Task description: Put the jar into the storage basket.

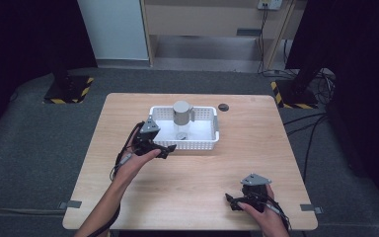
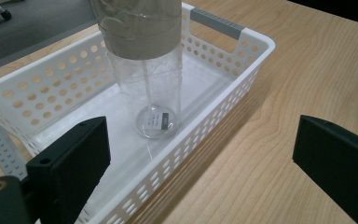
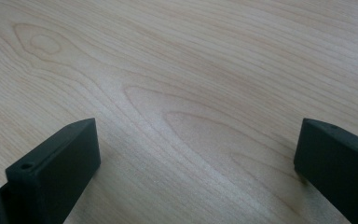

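A pale wooden counter (image 1: 187, 187) stands on grey carpet, with dark curtains at both sides. At the left, the left tongs (image 1: 164, 150) hang wide open and empty at the near left corner of a white perforated basket (image 1: 203, 144), seemingly lined up to reach in. A clear bottle (image 1: 181, 118) with a grey taped top stands upright inside the basket, near its middle. At the near right, the right tongs (image 1: 233, 202) rest low over bare wood, wide open and empty, probably waiting.
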Available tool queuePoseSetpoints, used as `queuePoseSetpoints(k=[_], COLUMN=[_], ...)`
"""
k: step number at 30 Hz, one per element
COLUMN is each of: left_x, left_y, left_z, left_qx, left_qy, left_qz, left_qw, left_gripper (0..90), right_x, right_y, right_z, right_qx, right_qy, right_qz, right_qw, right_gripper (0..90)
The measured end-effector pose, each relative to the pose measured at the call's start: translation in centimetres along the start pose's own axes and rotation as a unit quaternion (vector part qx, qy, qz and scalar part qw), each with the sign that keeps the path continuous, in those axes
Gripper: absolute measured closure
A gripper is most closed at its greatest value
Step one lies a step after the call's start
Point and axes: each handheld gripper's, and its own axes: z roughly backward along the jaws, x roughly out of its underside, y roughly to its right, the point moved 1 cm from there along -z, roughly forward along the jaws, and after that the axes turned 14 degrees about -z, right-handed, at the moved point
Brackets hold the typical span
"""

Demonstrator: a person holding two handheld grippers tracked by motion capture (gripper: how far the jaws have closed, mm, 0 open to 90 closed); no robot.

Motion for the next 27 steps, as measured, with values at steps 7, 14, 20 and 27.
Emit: queuePoseSetpoints(k=[7, 14, 20, 27], left_x=[-0.1, -0.6, -0.3, 0.4], left_y=[1.9, 3.9, 5.2, 6.1], left_z=[0.2, 0.3, 0.4, 1.3], left_qx=[0.007, 0.02, 0.026, 0.033], left_qy=[-0.004, -0.012, -0.02, -0.019], left_qz=[-0.003, -0.007, -0.011, -0.013], left_qw=[1.0, 0.9997, 0.9994, 0.9992], left_gripper=[2.8, 1.3, 1.1, 1.1], right_x=[0.0, 0.0, 0.0, 0.0], right_y=[0.0, 0.0, 0.0, 0.0], right_z=[0.0, 0.0, 0.0, 0.0], right_qx=[0.0, 0.0, 0.0, 0.0], right_qy=[0.0, 0.0, 0.0, 0.0], right_qz=[0.0, 0.0, 0.0, 0.0], right_qw=[1.0, 1.0, 1.0, 1.0], right_gripper=[0.3, 0.4, 0.3, 0.3])
